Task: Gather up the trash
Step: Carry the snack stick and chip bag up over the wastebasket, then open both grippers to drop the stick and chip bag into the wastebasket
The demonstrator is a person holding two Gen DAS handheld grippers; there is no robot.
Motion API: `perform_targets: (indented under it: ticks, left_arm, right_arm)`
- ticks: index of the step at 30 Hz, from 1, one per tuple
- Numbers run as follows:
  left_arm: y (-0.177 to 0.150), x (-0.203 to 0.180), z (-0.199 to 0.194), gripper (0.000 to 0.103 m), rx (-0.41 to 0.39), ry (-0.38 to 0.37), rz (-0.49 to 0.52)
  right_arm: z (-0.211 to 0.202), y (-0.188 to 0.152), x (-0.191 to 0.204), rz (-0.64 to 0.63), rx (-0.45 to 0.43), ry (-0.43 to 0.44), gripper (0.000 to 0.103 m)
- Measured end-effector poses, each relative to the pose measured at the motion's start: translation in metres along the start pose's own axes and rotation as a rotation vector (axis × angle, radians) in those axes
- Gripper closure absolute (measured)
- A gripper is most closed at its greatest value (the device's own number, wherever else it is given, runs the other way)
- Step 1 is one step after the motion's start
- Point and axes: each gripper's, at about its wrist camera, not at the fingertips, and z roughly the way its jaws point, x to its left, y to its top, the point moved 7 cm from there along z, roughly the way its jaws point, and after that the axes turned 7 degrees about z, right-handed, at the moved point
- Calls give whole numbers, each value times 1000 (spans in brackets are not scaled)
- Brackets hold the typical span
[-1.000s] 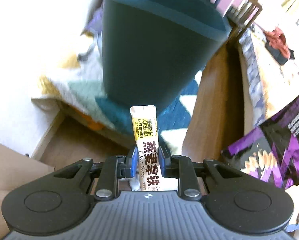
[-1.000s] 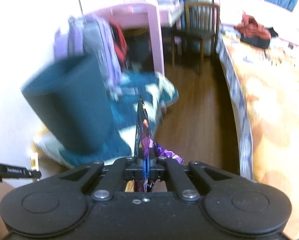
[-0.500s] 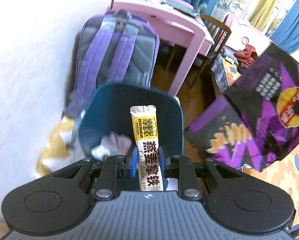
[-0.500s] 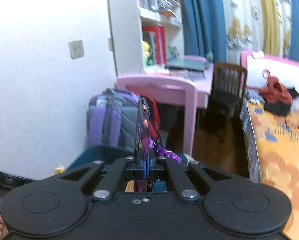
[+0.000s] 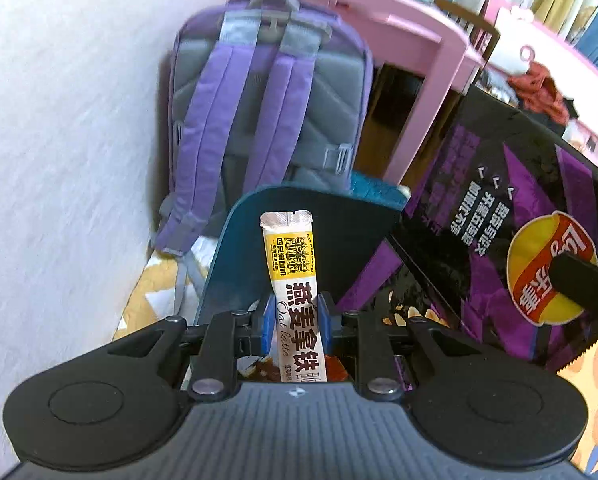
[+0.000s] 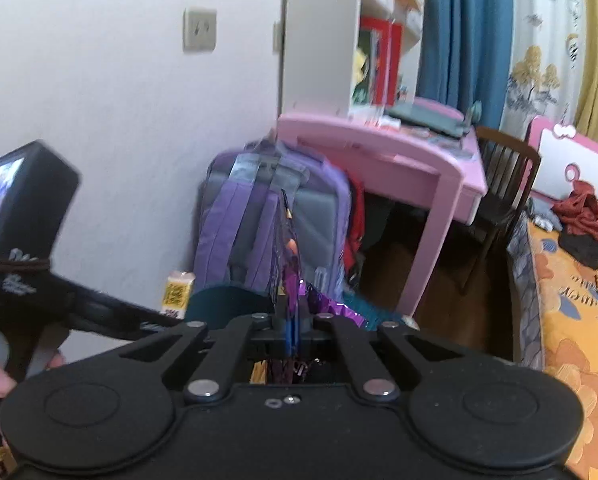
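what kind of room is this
Most likely a child's or student's bedroom: a pink desk with a wooden chair, a purple backpack leaning against the wall, and a bed with an orange floral cover to the right.

The sachet's (image 5: 295, 292) lower end is hidden behind the left gripper (image 5: 295, 322) body. The chip bag (image 5: 511, 240) runs off the left view's right edge and covers the bin's (image 5: 235, 264) right side; in the right view it shows only edge-on (image 6: 287, 264). The bin's inside cannot be seen. The shelf's (image 6: 379, 60) contents are blurred.
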Motion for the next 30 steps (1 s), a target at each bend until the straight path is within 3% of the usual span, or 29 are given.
perform_targets:
  ticks: [7,11,13,15,16,19,20,22,24,30]
  left_arm:
    - [-15,9,36,81,81,-17,-27]
    - [-16,9,57,81,132,-22,-24]
    - [-16,8,67,81,158,-19,-18]
    - [-18,9,74,81,181,-17,-33]
    - [-19,11,77,81,189,-17,-43]
    - [-24,14,80,81,216,-24,-74]
    - [-25,15,78,78,217,-31,-86]
    - [-26,18,74,62,211,-45,-106]
    - [-26,19,63,33,180,-50,-124]
    - [-20,10,18,32,80,-35,-93]
  right_arm:
    - [36,-33,8,73,148,-22,99]
    - [47,-46,2,151,220,-33,85]
    - [48,-52,0,190,249,-19,86]
    - [46,-55,0,204,258,-20,76]
    - [45,-56,0,198,264,-31,66]
    - [42,-60,3,152,271,-40,66]
    - [39,-61,5,143,271,-36,65]
    - [38,-60,4,147,273,-26,62]
    - [34,-60,4,156,271,-13,60]
    - [9,-58,4,167,256,35,52]
